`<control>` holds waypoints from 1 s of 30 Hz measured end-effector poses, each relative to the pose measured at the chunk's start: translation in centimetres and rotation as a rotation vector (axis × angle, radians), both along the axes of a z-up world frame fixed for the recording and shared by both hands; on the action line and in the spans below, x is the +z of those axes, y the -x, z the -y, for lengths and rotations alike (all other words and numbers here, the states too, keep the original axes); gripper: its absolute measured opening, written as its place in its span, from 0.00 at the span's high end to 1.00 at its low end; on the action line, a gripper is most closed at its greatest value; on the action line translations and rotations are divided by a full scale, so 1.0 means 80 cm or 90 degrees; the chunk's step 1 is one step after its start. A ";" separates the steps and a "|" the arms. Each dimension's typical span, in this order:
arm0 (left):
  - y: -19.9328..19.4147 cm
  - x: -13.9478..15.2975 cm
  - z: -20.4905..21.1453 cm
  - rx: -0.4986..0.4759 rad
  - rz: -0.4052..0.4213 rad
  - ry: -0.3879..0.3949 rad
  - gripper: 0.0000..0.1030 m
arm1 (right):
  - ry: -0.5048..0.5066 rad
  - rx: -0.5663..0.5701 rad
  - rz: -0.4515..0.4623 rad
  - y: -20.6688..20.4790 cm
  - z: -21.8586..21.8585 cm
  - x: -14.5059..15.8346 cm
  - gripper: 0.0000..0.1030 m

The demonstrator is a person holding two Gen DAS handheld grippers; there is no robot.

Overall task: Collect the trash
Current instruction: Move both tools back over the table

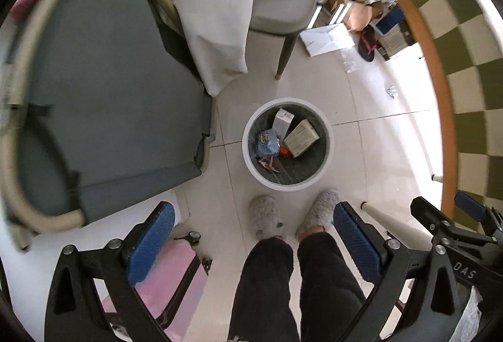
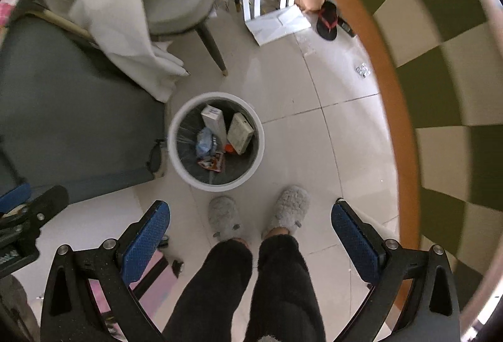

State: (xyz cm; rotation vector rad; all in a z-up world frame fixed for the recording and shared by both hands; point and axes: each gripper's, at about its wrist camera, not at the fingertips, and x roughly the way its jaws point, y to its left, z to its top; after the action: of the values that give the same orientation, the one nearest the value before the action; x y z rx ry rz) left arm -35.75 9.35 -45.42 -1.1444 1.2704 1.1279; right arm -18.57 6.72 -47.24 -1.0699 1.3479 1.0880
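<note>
Trash bin (image 1: 287, 143) below me holds boxes and wrappers; my left gripper (image 1: 251, 244) and right gripper (image 2: 250, 243) both spread, empty.

White tiled floor (image 1: 371, 153), grey chair (image 1: 119, 109), perhaps daylight

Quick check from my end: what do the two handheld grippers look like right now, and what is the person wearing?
Both the left gripper and right gripper have black frames with silver bolts and blue textured pads. White "DAS" lettering marks one body. The person wears dark trousers and grey fuzzy slippers.
</note>
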 end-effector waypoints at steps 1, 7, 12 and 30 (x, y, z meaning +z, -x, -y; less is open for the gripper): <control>-0.001 0.016 0.003 -0.002 0.001 -0.004 0.00 | -0.006 -0.002 -0.002 0.000 0.002 0.018 0.00; -0.007 0.105 0.019 -0.011 0.003 -0.035 0.00 | -0.050 -0.023 -0.033 -0.007 0.016 0.129 0.00; -0.031 0.177 0.019 -0.029 0.007 -0.072 0.00 | -0.085 -0.072 -0.077 -0.035 0.028 0.198 0.00; -0.511 0.301 -0.041 -0.322 0.048 -0.189 0.00 | -0.163 -0.492 -0.014 -0.511 0.122 0.299 0.00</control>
State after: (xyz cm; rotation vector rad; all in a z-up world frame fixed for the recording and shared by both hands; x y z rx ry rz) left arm 5.14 12.62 -21.35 -0.5904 1.1960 0.8458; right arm 22.28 -3.00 -23.33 -0.2863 1.4122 0.6562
